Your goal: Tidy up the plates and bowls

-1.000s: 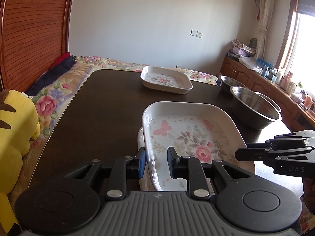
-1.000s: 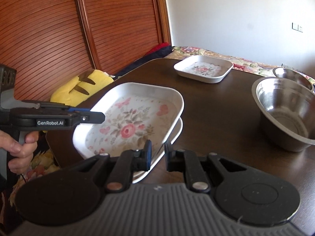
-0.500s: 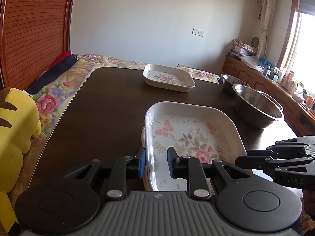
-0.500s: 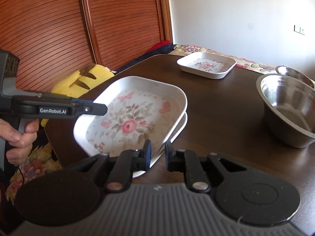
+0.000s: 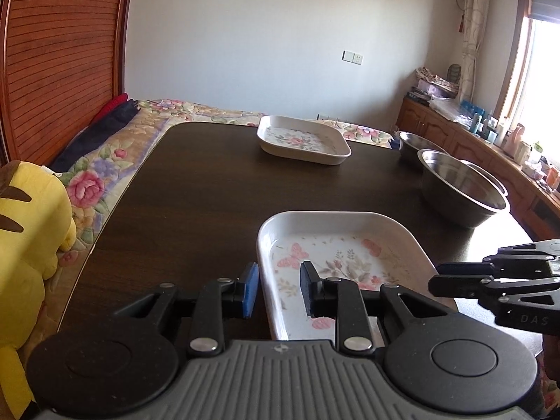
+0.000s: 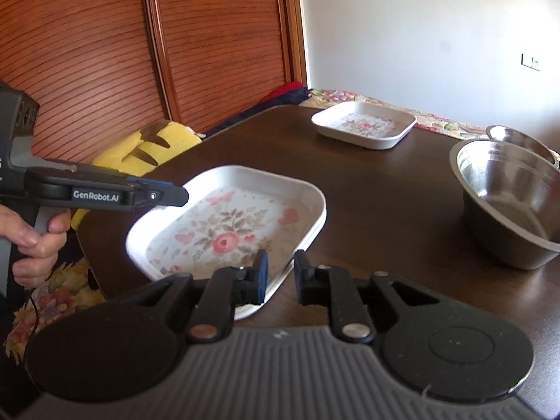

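- White floral plate (image 6: 231, 231) rests nested on another plate on the dark surface (image 5: 210, 210).
- Left tool (image 5: 279, 288) straddles its rim, fingers parted.
- Right tool (image 6: 281, 274) likewise, not gripping.
- Steel bowl (image 6: 511, 196): empty.

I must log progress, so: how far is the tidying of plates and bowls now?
Done: the near floral plate sits nested on a second plate. In hand: nothing; the left gripper and right gripper are open, straddling its rim. Left: the far floral plate stands alone, and the large steel bowl and small steel bowl are not nested.
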